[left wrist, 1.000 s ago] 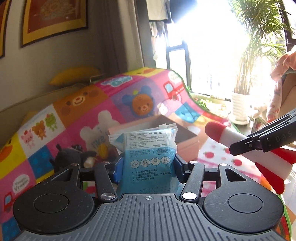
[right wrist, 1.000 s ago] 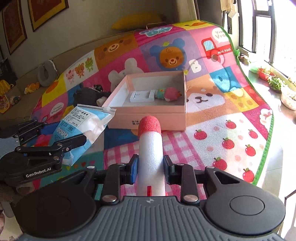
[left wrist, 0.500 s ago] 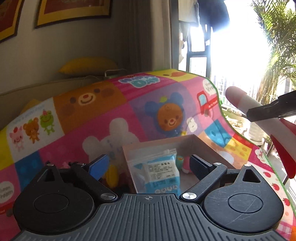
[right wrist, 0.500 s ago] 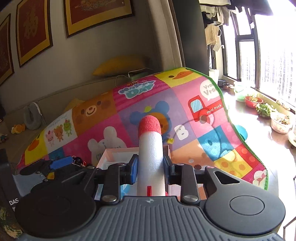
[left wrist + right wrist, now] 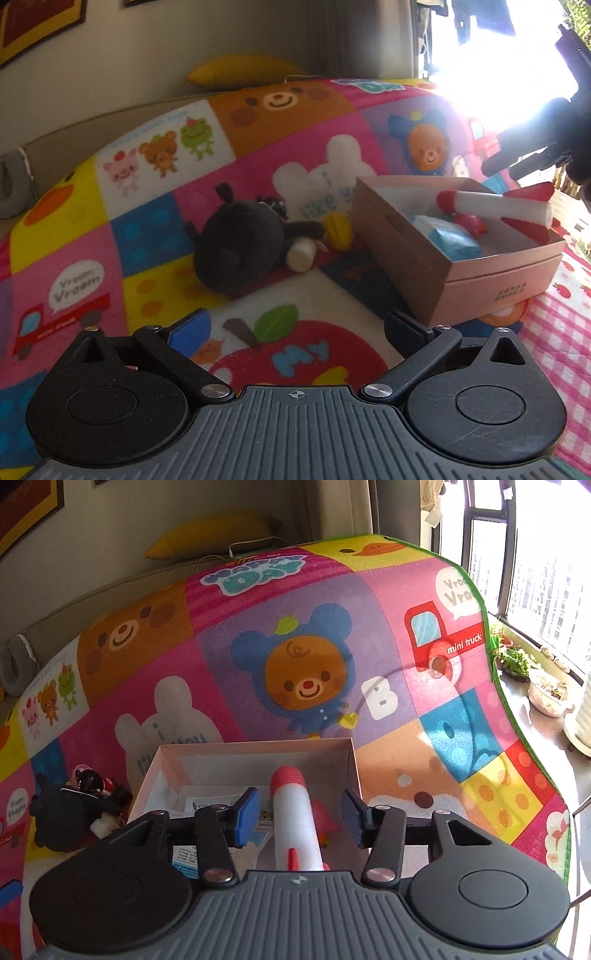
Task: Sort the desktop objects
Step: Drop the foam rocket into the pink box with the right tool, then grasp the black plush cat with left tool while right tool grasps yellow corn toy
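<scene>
While fingers spread, rocket (image 5: 295, 812) overhangs box (image 5: 347, 760).

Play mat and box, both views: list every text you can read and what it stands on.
"Vroom Vroom": white bubble over the mat's red truck.
"mini truck": red truck on the mat.
"B": white letter on the mat.
"MY": blue letters on the printed apple.
"i like you": white rabbit patch, partly hidden.
Pink box side print, blue packet label: too blurred to read.
</scene>
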Demonstrator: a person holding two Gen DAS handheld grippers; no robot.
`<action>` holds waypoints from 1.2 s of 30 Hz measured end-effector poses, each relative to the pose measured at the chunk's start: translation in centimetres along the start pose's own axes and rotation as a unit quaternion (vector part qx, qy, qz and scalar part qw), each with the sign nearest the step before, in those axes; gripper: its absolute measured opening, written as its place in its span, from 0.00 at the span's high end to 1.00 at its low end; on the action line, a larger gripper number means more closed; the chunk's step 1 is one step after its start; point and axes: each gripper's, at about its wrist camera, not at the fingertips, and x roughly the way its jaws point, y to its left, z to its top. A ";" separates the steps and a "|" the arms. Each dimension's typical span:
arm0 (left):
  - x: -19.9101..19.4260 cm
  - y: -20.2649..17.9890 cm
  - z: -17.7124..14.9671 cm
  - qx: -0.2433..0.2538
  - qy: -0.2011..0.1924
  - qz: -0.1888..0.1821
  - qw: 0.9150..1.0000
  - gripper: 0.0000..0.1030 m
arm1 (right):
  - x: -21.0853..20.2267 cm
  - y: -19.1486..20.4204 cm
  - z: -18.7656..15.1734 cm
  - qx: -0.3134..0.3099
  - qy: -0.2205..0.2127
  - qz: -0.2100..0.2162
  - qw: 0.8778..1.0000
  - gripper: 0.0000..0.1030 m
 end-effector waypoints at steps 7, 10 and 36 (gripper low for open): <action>0.0 3.7 -1.4 -0.060 -0.007 0.016 0.998 0.00 | -1.2 4.4 0.1 -0.087 -0.010 -0.019 0.996 0.54; -0.1 4.4 -2.2 -0.084 -0.015 -0.004 0.996 0.00 | -1.5 4.0 -0.7 -0.105 -0.005 -0.033 0.994 0.56; 0.8 5.2 -2.4 -0.123 0.003 -0.027 0.992 0.00 | 12.4 21.2 3.7 -0.151 0.104 0.004 0.983 0.81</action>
